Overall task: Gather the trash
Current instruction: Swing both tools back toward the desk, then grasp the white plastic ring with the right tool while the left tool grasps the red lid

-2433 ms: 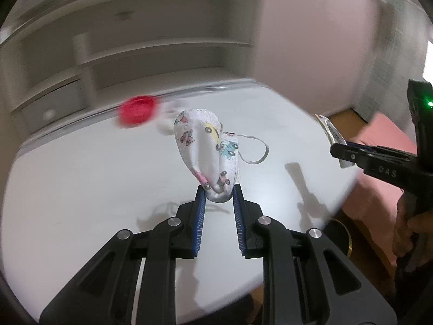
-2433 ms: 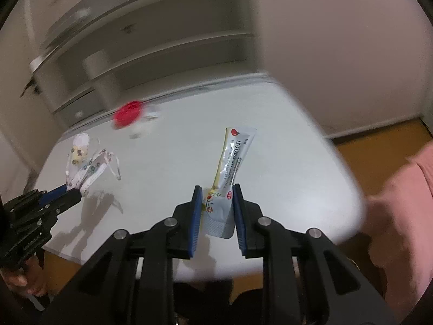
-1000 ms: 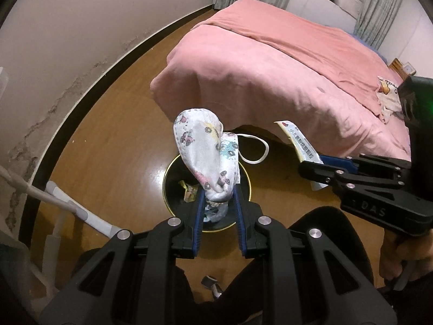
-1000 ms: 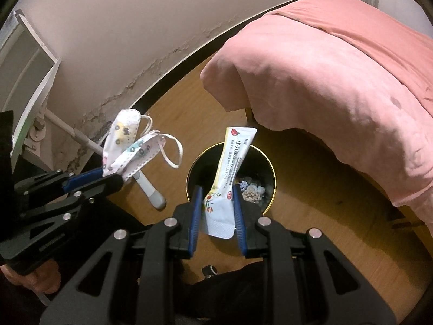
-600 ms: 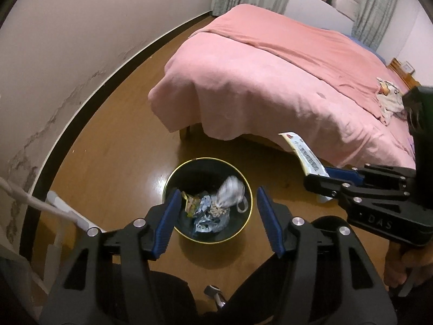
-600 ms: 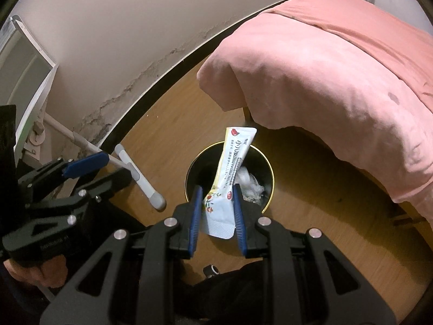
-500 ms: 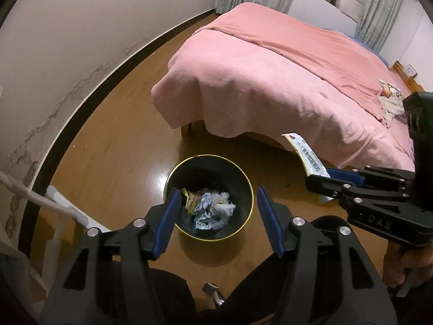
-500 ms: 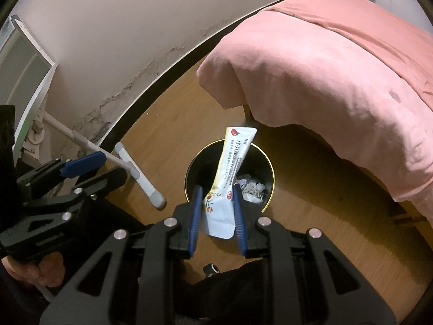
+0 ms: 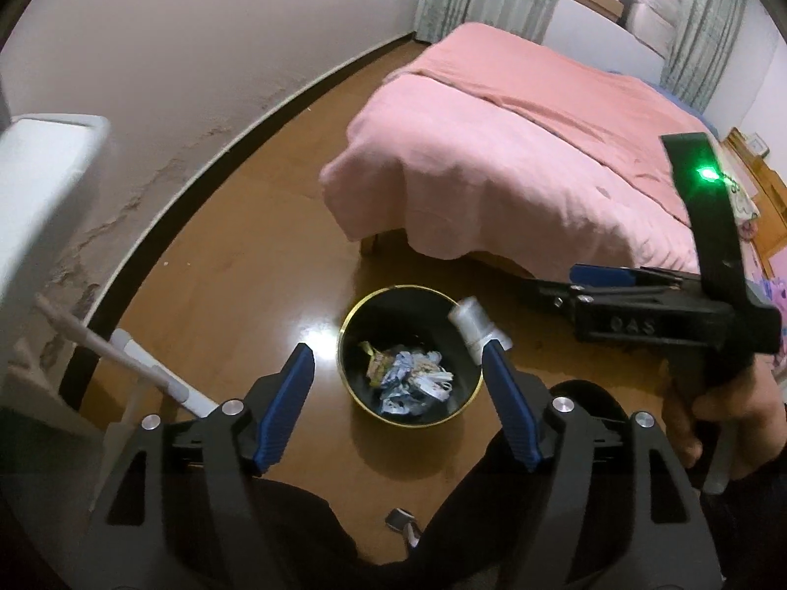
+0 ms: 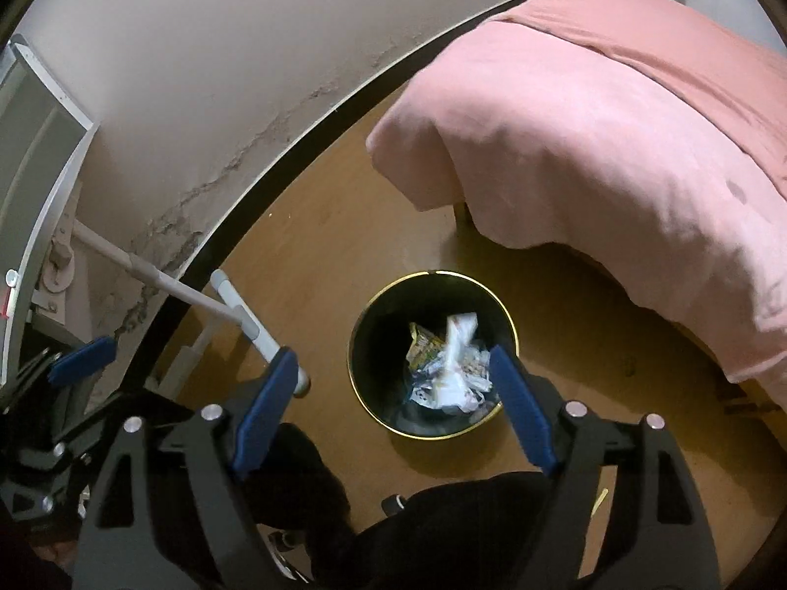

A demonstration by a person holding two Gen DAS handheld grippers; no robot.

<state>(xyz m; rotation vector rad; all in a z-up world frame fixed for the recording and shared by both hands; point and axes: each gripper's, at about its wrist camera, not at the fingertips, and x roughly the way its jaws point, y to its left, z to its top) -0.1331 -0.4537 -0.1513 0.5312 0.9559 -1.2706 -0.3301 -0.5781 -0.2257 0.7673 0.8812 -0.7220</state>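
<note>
A black trash bin with a gold rim (image 9: 344, 329) (image 10: 511, 334) stands on the wooden floor below both grippers. Crumpled trash, with the printed face mask among it (image 9: 413, 383), lies inside. The white and yellow sachet (image 9: 472, 327) (image 10: 455, 349) is loose in the air, falling into the bin. My left gripper (image 9: 398, 408) is open and empty above the bin. My right gripper (image 10: 391, 405) is open and empty above the bin; it also shows in the left wrist view (image 9: 597, 278).
A bed with a pink cover (image 9: 516, 172) (image 10: 615, 123) stands close behind the bin. A white folding table leg (image 10: 196, 300) and the wall with a dark skirting board are at the left. The person's dark-clad legs fill the bottom of both views.
My right gripper has opened and let go of the sachet, which drops into the bin. My left gripper, which dropped the mask earlier, stays open.
</note>
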